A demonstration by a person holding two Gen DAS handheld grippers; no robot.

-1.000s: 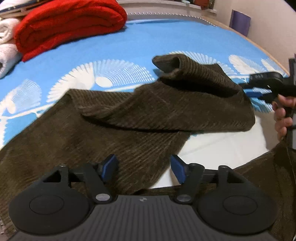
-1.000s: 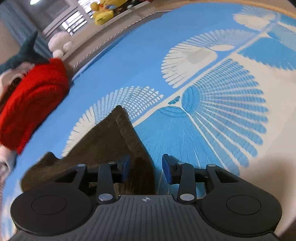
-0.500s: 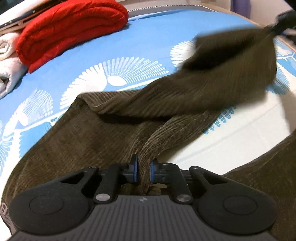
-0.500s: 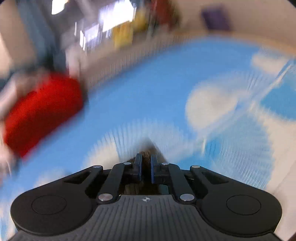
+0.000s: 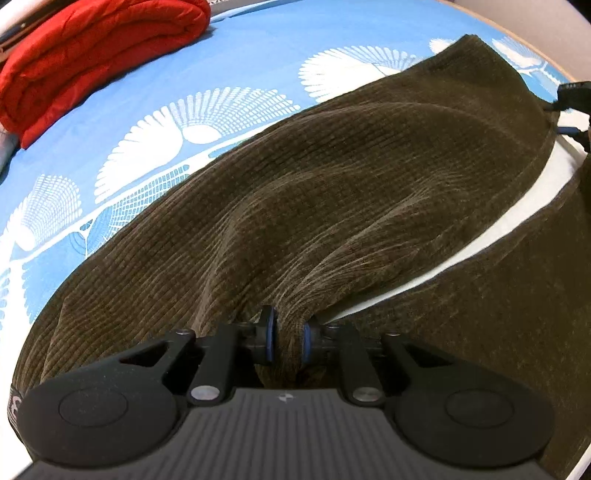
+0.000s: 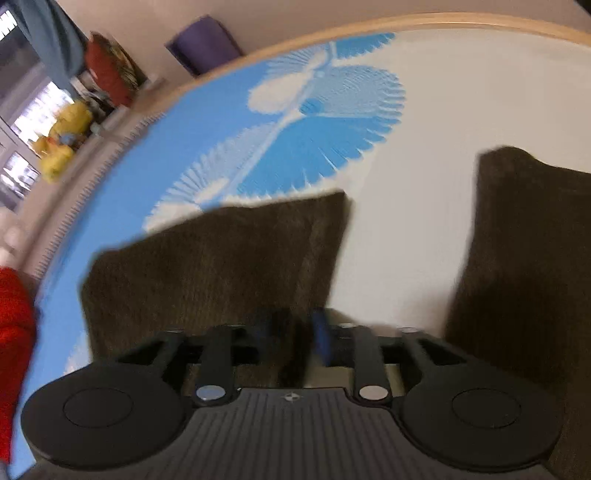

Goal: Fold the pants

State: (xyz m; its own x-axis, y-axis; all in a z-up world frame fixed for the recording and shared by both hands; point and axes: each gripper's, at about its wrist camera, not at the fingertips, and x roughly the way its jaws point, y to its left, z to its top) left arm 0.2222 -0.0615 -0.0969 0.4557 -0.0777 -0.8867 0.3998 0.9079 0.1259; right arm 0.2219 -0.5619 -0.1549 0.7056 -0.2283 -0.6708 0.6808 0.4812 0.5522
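Note:
Dark brown corduroy pants (image 5: 332, 192) lie on a blue and white patterned bed cover (image 5: 258, 48). My left gripper (image 5: 288, 341) is shut on a bunched fold of one pant leg, which stretches up and right to my right gripper (image 5: 570, 98) at the frame's right edge. In the right wrist view my right gripper (image 6: 293, 341) is shut on the hem end of that leg (image 6: 221, 258), lifted above the bed. The other leg (image 6: 524, 258) lies to the right. This view is blurred.
A folded red blanket (image 5: 92, 55) lies at the far left of the bed and shows in the right wrist view (image 6: 14, 332). Yellow stuffed toys (image 6: 62, 140) and a purple object (image 6: 203, 44) stand beyond the bed's wooden edge (image 6: 480, 20).
Both grippers closed on the pant leg. The right one lifted its end and swung it right, pulling the leg taut and spread. The left gripper stayed low, holding its fold.

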